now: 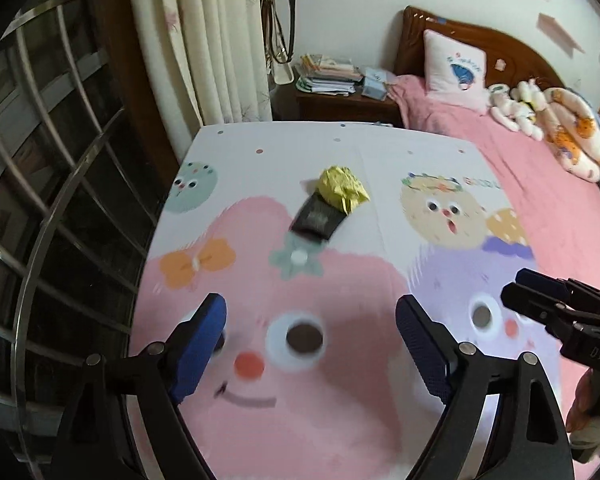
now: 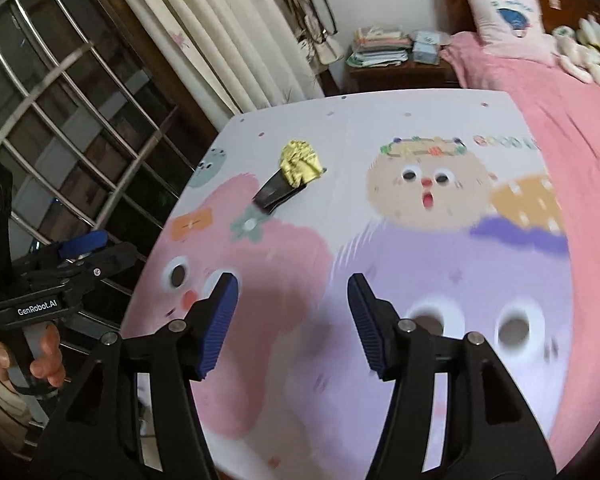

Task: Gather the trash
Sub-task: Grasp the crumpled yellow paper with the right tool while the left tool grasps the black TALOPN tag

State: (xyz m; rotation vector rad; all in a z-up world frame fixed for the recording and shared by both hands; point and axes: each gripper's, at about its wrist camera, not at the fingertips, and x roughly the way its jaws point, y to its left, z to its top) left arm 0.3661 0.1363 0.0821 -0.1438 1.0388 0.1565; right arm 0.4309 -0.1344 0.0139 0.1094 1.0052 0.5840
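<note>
Left wrist view: left gripper [image 1: 312, 344] jaws spread, empty. Yellow crumpled wrapper [image 1: 342, 188] touching dark packet [image 1: 315, 221], upper centre on cartoon table [image 1: 380, 152], uncollected.

Right wrist view: right gripper [image 2: 292, 320] spread, empty; trash upper centre-left, well apart. Judgement: collecting not begun.

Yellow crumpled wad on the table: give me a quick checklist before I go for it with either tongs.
1. Left tongs empty and open: ok, nothing between the blue pads.
2. Right tongs empty and open: ok, gap clear.
3. Yellow crumpled wad in view and unobstructed: ok, seen from both wrists.
4. Wad free of other things: not ok, it rests against the dark flat packet, overlapping its far end.
5. Tongs at the wad: not ok, both sit well short of it over the cartoon table cover.
6. Picture sharp enough to aim: not ok, the cover print is motion-blurred.
</note>
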